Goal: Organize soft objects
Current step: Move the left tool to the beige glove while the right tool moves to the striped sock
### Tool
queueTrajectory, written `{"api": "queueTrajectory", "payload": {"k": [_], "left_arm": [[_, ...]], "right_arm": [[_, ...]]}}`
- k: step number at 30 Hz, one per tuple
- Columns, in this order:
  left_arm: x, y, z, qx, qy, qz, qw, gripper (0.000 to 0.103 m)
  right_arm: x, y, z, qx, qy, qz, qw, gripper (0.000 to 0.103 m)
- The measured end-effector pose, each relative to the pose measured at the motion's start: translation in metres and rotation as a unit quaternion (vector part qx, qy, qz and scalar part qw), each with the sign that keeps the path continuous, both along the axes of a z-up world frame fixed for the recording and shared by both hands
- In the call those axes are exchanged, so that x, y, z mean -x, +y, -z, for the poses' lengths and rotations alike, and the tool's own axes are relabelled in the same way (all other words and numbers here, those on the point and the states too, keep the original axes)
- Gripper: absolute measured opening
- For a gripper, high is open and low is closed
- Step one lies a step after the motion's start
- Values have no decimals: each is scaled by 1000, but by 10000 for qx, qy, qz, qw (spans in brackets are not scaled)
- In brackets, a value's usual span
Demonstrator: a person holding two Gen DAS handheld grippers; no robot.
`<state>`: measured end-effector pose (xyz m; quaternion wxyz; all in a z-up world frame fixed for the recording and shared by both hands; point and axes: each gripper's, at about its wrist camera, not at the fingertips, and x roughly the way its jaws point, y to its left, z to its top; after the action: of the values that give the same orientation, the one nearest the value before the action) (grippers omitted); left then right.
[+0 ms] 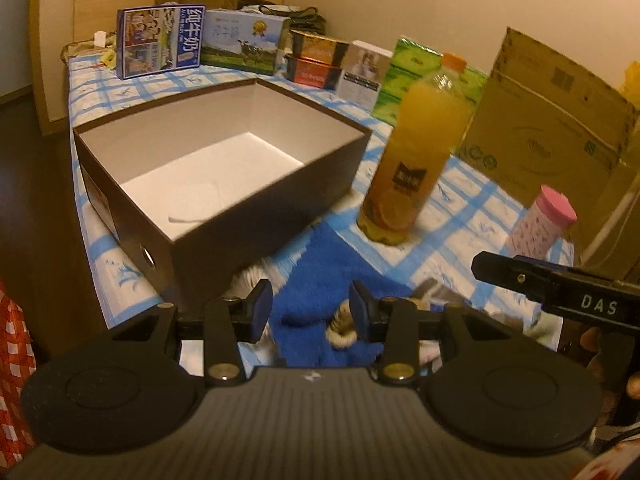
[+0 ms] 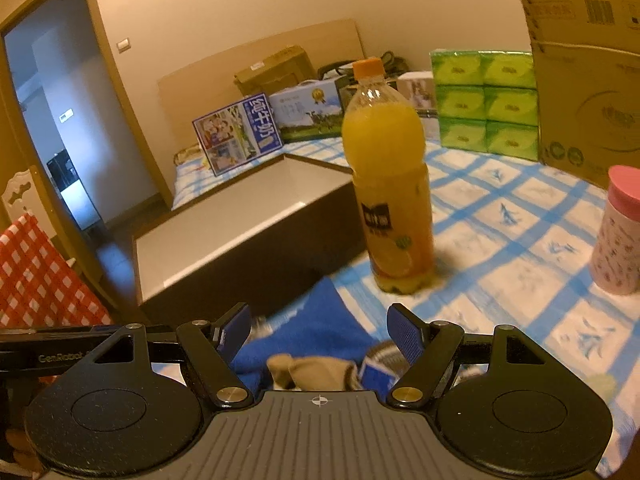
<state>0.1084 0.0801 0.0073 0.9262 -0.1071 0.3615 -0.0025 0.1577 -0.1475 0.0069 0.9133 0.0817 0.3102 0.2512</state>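
Left gripper, jaws apart with nothing between them, above a blue towel on the checked bed. Right gripper, jaws spread wide and empty, over the same towel and a beige sock. An open, empty brown box lies just beside the towel; a juice bottle stands upright nearby.

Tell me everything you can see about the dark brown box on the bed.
The dark brown box is an open, lidless rectangular box that looks like cardboard, with a white inside. It appears empty, apart from a faint mark on the floor. One short side has a small round hole. It sits flat on the blue checked sheet, left of the orange juice bottle and apart from it. A blue cloth lies at its near corner. Neither gripper touches it.
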Motion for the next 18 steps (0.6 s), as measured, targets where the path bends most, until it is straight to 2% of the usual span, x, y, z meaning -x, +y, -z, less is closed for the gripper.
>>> {"api": "queueTrajectory", "payload": {"k": [18], "left_arm": [[10,-28,21,-195,128,441,9988,38]], "right_arm": [[31,-21,34,328,405,29,9986,75]]}}
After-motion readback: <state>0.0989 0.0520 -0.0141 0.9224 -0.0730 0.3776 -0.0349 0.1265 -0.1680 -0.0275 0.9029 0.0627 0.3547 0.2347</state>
